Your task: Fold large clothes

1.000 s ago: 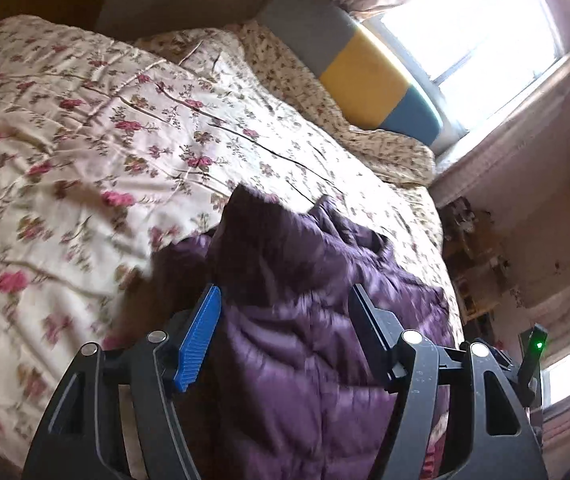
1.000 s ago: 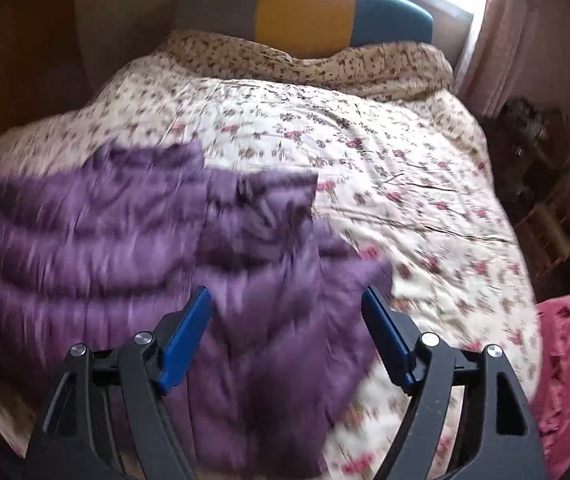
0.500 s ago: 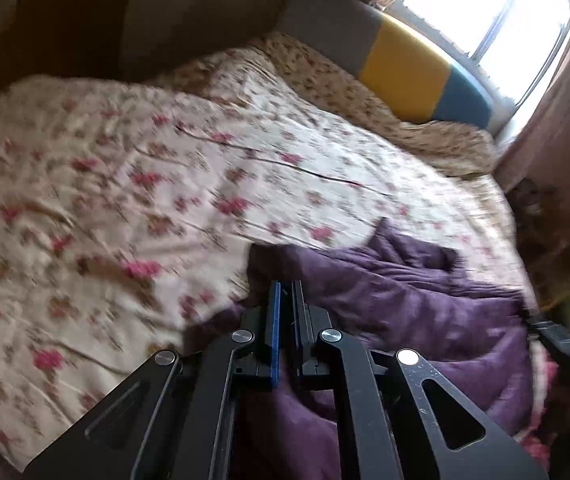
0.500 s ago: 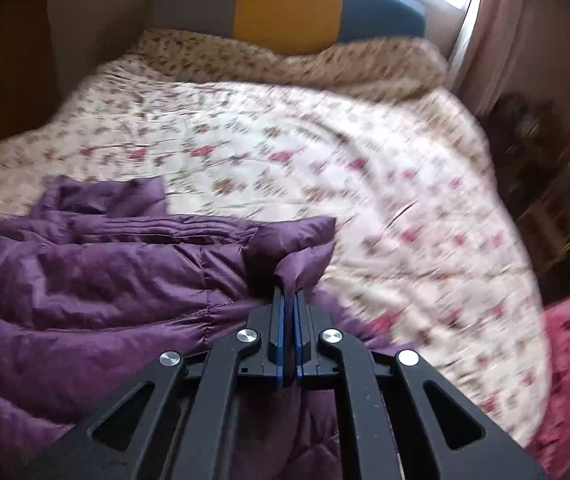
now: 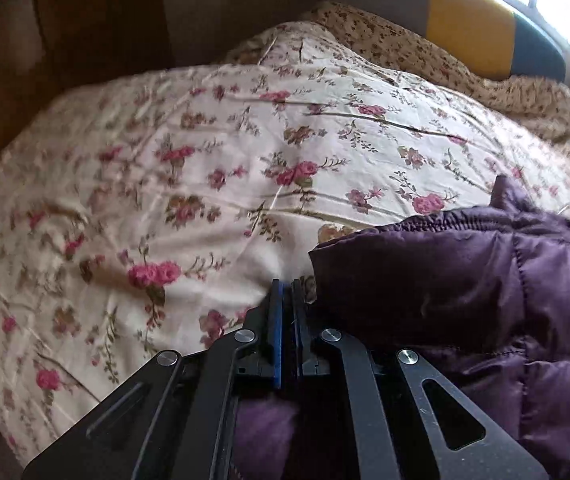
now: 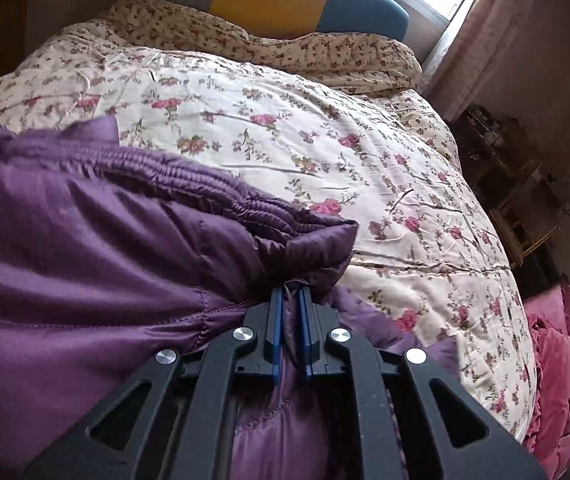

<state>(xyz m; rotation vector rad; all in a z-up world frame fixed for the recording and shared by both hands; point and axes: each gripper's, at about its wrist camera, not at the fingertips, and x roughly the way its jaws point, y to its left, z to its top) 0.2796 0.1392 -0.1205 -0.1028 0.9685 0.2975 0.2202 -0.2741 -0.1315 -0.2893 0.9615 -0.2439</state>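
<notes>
– Checking your grips first. Your right tool point(image 6: 289, 300) has a pinch of the purple quilted jacket point(image 6: 85, 240) between its blue pads at the near right corner, but the jaws are opening. Your left tool point(image 5: 285, 292) is closed, tips low over the floral bedspread point(image 5: 205, 160).

– Does the left one hold cloth?

– I cannot tell. The jacket's left corner sits just beside its tips and purple fabric shows blurred under the frame, but no fold is visible between the pads. Confirm that before you trust it.

– Where does the garment lie?

– On the near part of the bed, between your two tools, with bare bedspread stretching to the far pillows. It is bunched, not flat.

– How should I carry out the step?

– My judgement: you are laying the jacket out for a fold. Set both corners down level with each other and draw them apart until the gathered band point(image 6: 189, 176) runs straight. Release only when the padding rests on the bed. Let the right corner go too early and it may flop back on itself.

– Condition of the garment?

– Shiny, slippery shell, puffy stitched panels and an elastic-ruched edge. It holds air, so expect it to spring and slide. Press folds down firmly.
</notes>
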